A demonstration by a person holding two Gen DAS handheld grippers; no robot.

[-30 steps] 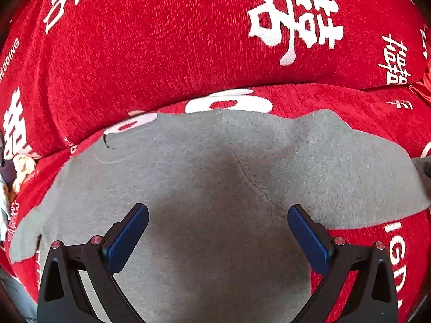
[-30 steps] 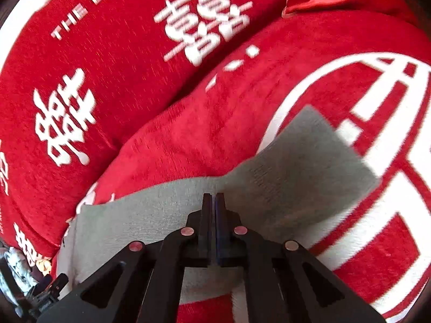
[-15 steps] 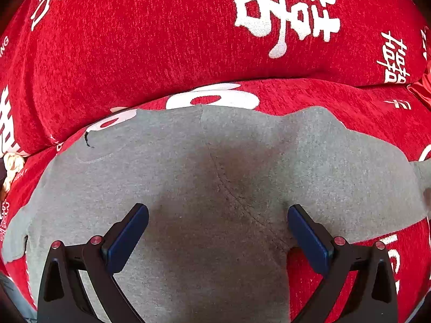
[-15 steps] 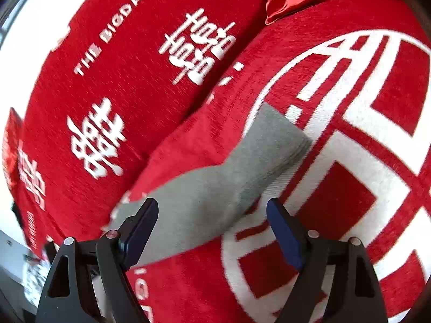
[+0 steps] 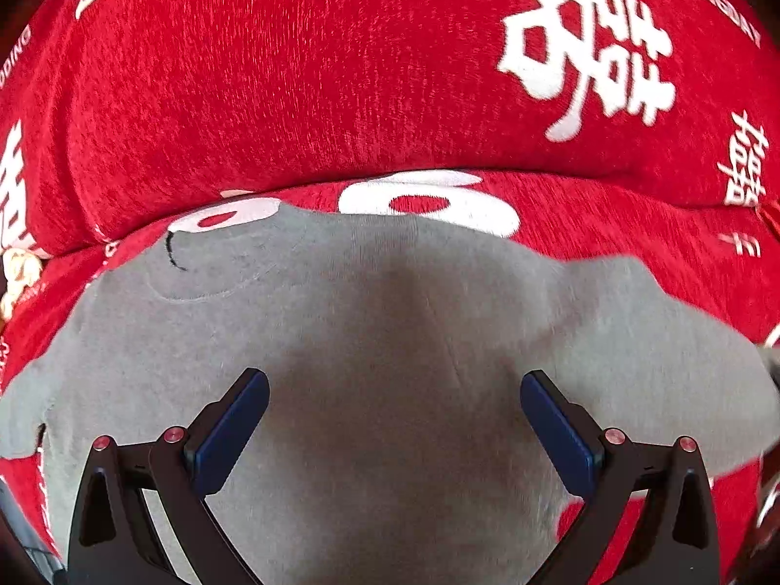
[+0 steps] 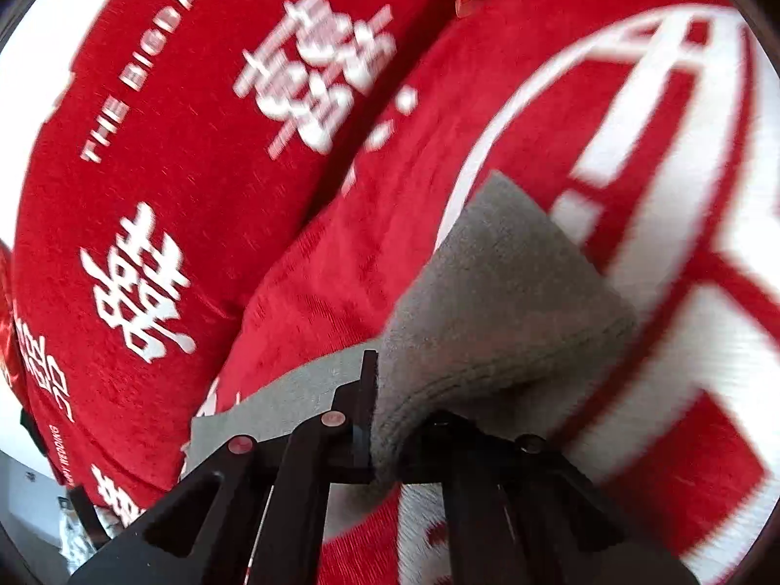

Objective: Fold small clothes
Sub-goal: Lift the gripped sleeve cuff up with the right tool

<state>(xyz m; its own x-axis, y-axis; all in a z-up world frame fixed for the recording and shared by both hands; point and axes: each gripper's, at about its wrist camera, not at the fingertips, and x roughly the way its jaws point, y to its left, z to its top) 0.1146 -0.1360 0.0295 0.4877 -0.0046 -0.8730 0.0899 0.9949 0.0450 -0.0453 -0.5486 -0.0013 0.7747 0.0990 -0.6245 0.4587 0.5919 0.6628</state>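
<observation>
A small grey garment (image 5: 390, 341) lies spread on a red sofa seat, with a small stitched mark near its far left corner. My left gripper (image 5: 394, 419) is open and empty just above the middle of the garment. In the right wrist view my right gripper (image 6: 385, 414) is shut on the grey garment's sleeve (image 6: 507, 302), which bunches over the right finger and lifts off the seat. The right finger is hidden by the cloth.
The red seat cushion (image 5: 609, 229) has white characters and circles. A red back cushion (image 5: 292, 73) rises right behind the garment. A big white ring pattern (image 6: 682, 195) covers the seat to the right. The sofa's left edge and floor (image 6: 39, 497) show at lower left.
My right gripper, shut a second ago and open half a second ago, has closed on the sleeve end and lifted it. The left gripper stayed open and drifted slightly left over the garment.
</observation>
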